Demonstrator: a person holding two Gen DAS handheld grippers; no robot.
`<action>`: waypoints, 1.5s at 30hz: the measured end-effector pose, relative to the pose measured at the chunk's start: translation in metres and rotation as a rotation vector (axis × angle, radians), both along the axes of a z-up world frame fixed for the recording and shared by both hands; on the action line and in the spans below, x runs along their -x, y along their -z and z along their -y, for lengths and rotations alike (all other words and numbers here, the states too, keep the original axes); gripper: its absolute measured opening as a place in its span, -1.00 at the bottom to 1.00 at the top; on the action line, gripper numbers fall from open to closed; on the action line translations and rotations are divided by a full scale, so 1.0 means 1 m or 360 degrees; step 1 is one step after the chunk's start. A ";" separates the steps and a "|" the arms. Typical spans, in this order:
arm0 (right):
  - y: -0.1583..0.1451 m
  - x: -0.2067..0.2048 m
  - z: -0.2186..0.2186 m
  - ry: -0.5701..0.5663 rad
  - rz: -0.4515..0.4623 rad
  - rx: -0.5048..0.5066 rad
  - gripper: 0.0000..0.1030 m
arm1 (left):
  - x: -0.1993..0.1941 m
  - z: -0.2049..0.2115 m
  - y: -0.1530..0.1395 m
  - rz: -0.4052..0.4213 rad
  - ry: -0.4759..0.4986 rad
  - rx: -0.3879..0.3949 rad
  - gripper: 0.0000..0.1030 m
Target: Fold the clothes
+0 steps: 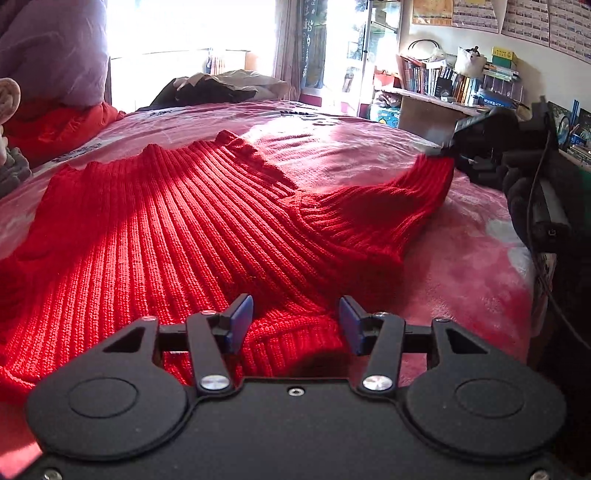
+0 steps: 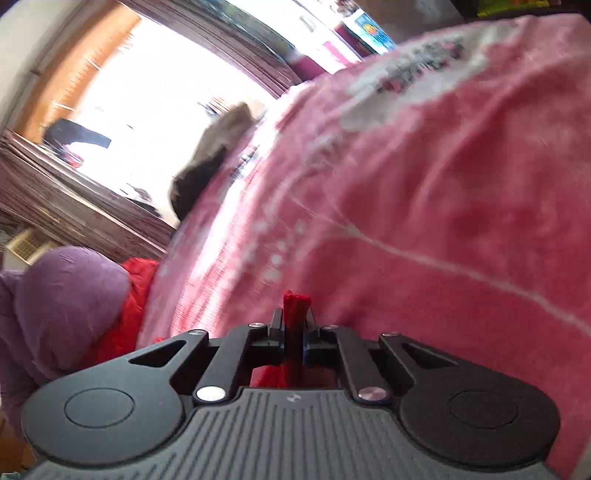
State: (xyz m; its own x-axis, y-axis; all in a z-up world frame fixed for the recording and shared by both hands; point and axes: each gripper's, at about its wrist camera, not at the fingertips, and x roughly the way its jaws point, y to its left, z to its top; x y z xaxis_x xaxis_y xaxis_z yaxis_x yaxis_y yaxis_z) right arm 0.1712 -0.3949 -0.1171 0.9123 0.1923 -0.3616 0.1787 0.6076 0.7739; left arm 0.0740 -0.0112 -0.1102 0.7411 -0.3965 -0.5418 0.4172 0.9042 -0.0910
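Pinching the cuff of the red ribbed sweater [image 1: 177,221] in the right gripper [image 2: 294,332], jaws clamped on the knit, sleeve [image 1: 388,206] stretched out sideways, probably ready to fold across the body. Hovering low over the hem with the left gripper [image 1: 295,321], jaws apart, holding nothing. Spread flat on a pink blanket [image 1: 461,266] on a bed; bright window [image 1: 184,26] beyond, bookshelf [image 1: 450,85] at right.
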 end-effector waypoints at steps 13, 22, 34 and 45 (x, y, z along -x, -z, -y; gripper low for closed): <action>-0.038 -0.008 -0.022 0.0058 -0.0051 0.0770 0.13 | 0.001 0.005 0.000 -0.0004 0.0027 -0.0050 0.07; -0.043 0.016 -0.164 -0.1014 0.0186 0.1116 0.00 | 0.001 0.012 0.001 0.0003 0.0029 -0.0105 0.18; -0.028 0.020 -0.161 -0.0655 -0.0194 0.1441 0.08 | 0.024 -0.003 -0.007 -0.0038 0.0171 -0.0180 0.19; -0.047 0.081 -0.194 -0.0779 0.0202 0.1129 0.07 | 0.027 -0.107 -0.033 0.0005 -0.0406 0.0007 0.16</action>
